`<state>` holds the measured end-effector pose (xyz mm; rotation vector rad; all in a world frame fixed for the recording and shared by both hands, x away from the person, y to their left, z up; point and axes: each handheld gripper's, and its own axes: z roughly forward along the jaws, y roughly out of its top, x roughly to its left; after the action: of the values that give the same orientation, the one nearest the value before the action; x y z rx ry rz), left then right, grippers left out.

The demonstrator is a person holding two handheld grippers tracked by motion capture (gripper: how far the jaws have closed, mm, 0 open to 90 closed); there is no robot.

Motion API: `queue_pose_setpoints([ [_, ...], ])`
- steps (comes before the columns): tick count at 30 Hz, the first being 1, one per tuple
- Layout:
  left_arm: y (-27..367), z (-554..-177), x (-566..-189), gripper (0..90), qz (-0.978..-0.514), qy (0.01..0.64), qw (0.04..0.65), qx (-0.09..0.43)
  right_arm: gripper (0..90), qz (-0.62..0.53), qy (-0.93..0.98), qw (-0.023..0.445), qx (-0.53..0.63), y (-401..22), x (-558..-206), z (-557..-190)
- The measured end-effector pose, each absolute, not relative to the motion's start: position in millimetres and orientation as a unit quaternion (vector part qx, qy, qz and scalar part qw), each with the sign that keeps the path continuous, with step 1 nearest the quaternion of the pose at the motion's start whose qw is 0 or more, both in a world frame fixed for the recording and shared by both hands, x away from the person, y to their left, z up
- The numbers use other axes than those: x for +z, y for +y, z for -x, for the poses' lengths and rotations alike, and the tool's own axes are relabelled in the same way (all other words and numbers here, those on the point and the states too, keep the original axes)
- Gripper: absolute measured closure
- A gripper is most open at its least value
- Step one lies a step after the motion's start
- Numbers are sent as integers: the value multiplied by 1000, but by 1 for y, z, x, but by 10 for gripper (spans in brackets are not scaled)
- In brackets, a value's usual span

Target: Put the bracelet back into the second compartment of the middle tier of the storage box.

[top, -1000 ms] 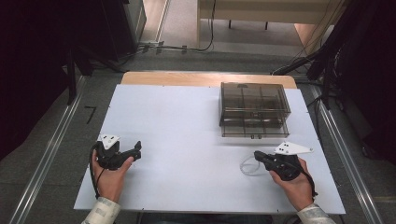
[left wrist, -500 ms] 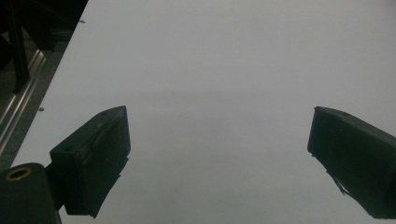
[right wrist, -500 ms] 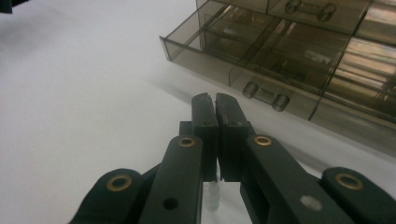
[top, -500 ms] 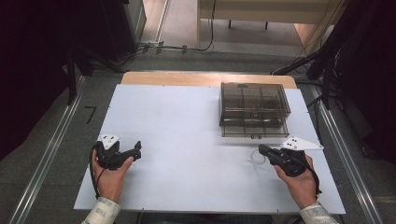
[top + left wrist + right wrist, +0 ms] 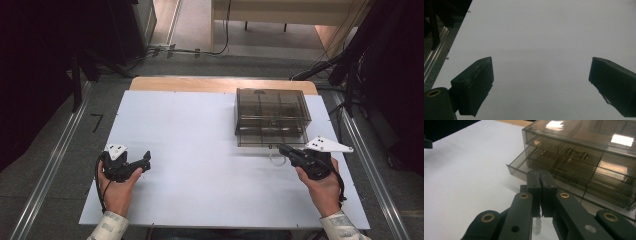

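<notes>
White table point(image 5: 210, 125); left hand-held gripper point(image 5: 145, 161) gapes (resting); right hand-held gripper point(image 5: 283, 149) pinched together.

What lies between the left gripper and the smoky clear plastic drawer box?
Only bare white tabletop in the high view, from the left gripper to the smoky clear plastic drawer box.

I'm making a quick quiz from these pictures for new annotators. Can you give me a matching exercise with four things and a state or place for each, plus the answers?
Things:
1. left gripper
2. right gripper
3. bottom drawer
4. smoky plastic drawer box

States:
A. pulled partly out
B. jaws pressed together
C. jaws wide apart over bare white board
D. on the far right part of the white board

Pairs: 1-C, 2-B, 3-A, 4-D
</notes>
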<state>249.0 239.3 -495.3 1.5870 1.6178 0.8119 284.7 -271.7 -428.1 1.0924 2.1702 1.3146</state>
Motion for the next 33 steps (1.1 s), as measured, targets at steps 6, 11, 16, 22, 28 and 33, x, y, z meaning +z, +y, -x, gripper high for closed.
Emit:
queue_pose_setpoints([
  [6, 240, -249, -495, 65, -615, 627, 360, 314, 857, -390, 767, 194, 471, -271, -422, -290],
  [11, 240, -249, -495, 65, -615, 627, 360, 315, 857, -393, 762, 198, 475, -271, -417, -293],
  [16, 240, -249, -495, 65, -615, 627, 361, 314, 858, -394, 757, 201, 480, -272, -413, -296],
  [22, 240, -249, -495, 65, -615, 627, 360, 314, 857, -400, 753, 203, 482, -273, -411, -300],
  [28, 241, -249, -495, 65, -615, 627, 360, 314, 857, -400, 748, 207, 487, -272, -406, -305],
  [33, 241, -249, -495, 65, -614, 627, 362, 315, 857, -403, 744, 209, 490, -272, -404, -309],
])
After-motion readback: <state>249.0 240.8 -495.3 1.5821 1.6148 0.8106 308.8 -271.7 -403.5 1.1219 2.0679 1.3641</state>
